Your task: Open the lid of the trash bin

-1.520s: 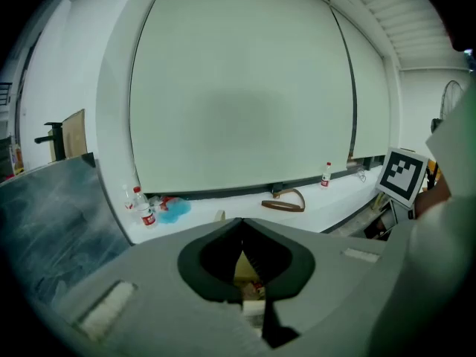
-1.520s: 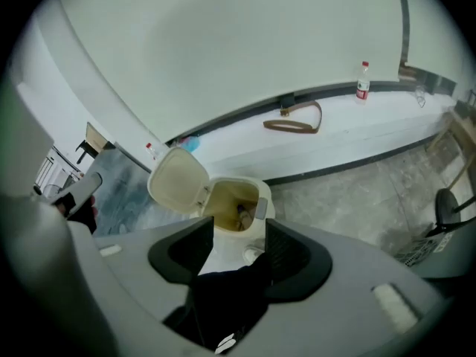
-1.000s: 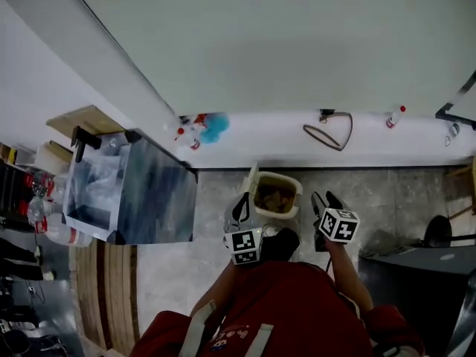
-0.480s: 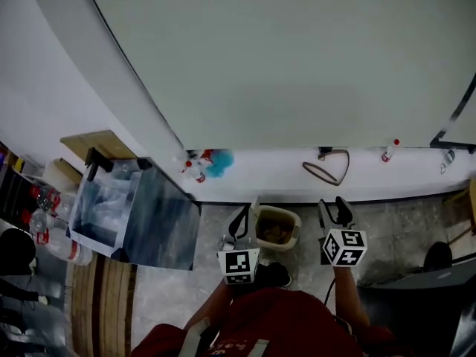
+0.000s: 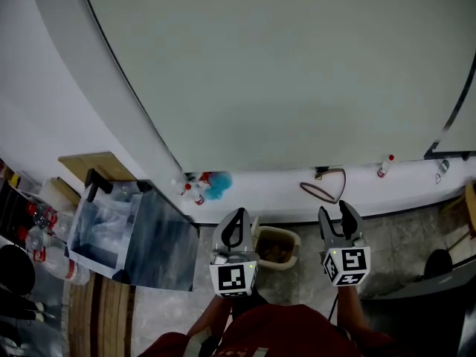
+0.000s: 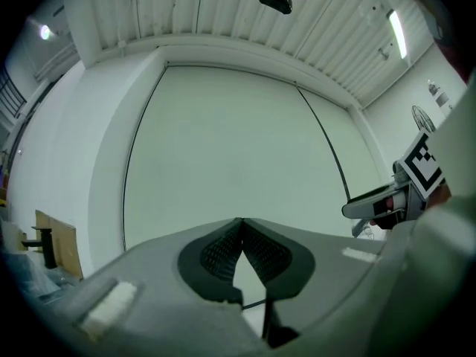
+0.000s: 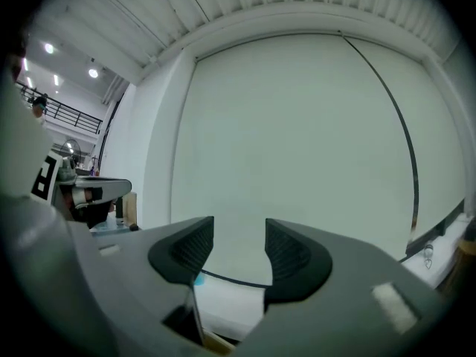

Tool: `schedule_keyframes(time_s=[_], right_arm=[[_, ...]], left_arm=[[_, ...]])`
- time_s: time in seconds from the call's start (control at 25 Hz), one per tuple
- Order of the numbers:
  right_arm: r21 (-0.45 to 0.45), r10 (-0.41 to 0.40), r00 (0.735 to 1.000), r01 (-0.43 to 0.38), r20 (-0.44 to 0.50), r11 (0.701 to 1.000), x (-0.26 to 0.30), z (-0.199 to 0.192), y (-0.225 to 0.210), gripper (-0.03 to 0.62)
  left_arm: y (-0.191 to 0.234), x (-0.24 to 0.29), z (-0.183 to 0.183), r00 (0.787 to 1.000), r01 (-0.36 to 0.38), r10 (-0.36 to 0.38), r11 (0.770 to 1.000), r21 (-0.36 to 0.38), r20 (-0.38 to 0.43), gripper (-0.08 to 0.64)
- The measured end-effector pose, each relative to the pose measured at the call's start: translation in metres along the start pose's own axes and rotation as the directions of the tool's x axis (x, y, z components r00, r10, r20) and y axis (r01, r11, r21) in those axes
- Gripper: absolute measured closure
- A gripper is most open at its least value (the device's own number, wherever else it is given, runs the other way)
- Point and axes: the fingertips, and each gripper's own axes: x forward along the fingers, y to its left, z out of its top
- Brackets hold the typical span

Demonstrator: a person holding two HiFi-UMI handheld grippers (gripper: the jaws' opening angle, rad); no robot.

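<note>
The left gripper (image 5: 233, 222), pressed together, and the right gripper (image 5: 335, 214), spread and empty, have been lifted from the trash bin (image 5: 277, 245) between them; its lid seems already opened.

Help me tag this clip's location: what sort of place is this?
Probably a workshop or studio hall: ribbed ceiling with strip lights, a railed upper walkway, and a trash bin on bare floor.
</note>
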Motion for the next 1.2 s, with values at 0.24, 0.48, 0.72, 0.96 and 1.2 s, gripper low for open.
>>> schedule_keyframes(time_s=[0.24,0.48,0.72,0.96,1.2], right_arm=[[-0.040,-0.029,0.996,0.033,0.080,0.999,-0.012,0.037,0.005,0.376],[-0.130,-0.040,0.981,0.065,0.189,0.989,-0.036,0.075,0.016,0.376],[-0.156,-0.041,0.969,0.081,0.243,0.984,-0.050,0.082,0.025,0.379],[-0.164,-0.044,0.972,0.084,0.233,0.983,-0.063,0.077,0.027,0.387],[-0.165,-0.033,0.973,0.073,0.230,0.984,-0.064,0.077,0.027,0.437]], left_arm=[[0.020,-0.002,0.034,0.999,-0.005,0.005,1.000,-0.004,0.037,0.557],[0.020,-0.024,0.071,0.988,-0.006,-0.005,0.998,0.067,0.152,0.555],[0.018,-0.034,0.063,0.990,-0.007,0.000,0.999,0.046,0.139,0.555],[0.012,-0.042,0.057,0.989,-0.002,0.000,1.000,0.018,0.148,0.555],[0.006,-0.044,0.055,0.991,0.006,-0.008,1.000,0.015,0.133,0.556]])
